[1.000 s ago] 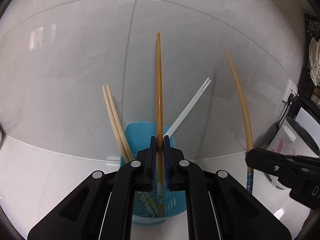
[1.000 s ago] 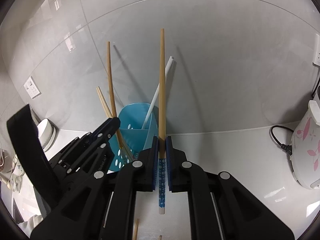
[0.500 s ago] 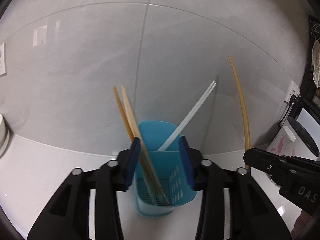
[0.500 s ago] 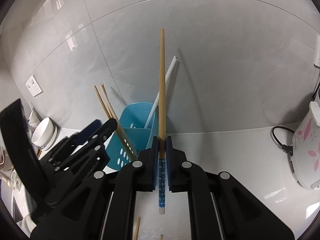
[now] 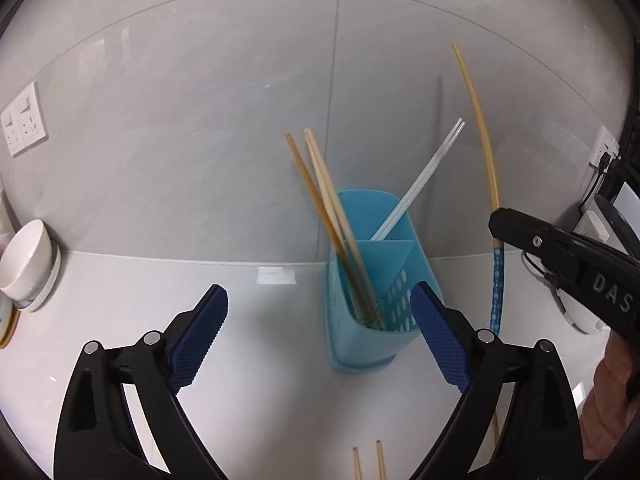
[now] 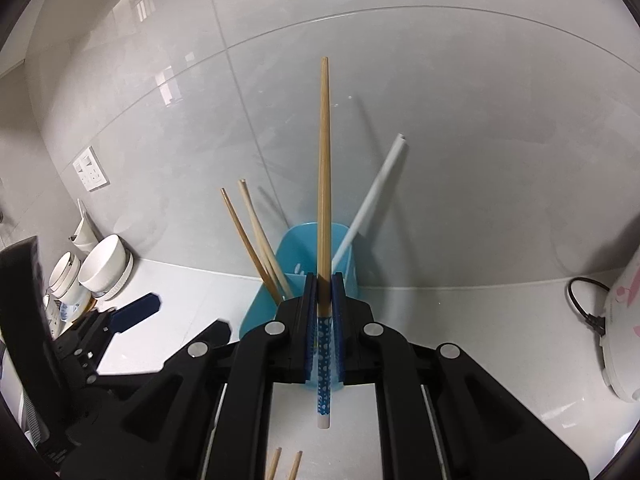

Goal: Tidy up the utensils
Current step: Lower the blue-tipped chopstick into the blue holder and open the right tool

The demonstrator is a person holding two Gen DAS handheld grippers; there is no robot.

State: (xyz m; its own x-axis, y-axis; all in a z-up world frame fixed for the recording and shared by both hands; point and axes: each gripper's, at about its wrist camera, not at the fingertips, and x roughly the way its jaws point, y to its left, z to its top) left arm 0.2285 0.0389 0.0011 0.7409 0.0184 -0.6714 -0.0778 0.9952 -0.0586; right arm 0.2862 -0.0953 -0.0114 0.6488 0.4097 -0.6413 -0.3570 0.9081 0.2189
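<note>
A blue plastic utensil holder (image 5: 362, 332) stands on the white counter against the tiled wall, also in the right wrist view (image 6: 296, 240). In it lean wooden chopsticks (image 5: 324, 208) and a white pair (image 5: 420, 184). My left gripper (image 5: 320, 336) is open and empty, just in front of the holder. My right gripper (image 6: 323, 312) is shut on a wooden chopstick with a blue dotted end (image 6: 324, 184), held upright beside the holder; the chopstick also shows in the left wrist view (image 5: 486, 152).
White bowls (image 5: 26, 264) are stacked at the left by the wall (image 6: 100, 268). A white appliance with a pink print (image 6: 624, 328) and its black cord stand at the right. Two more chopstick tips (image 5: 368, 462) lie on the counter near me.
My left gripper let go of its brown chopstick, which now leans in the holder, then opened wide and drew back to the left. My right gripper still holds its chopstick.
</note>
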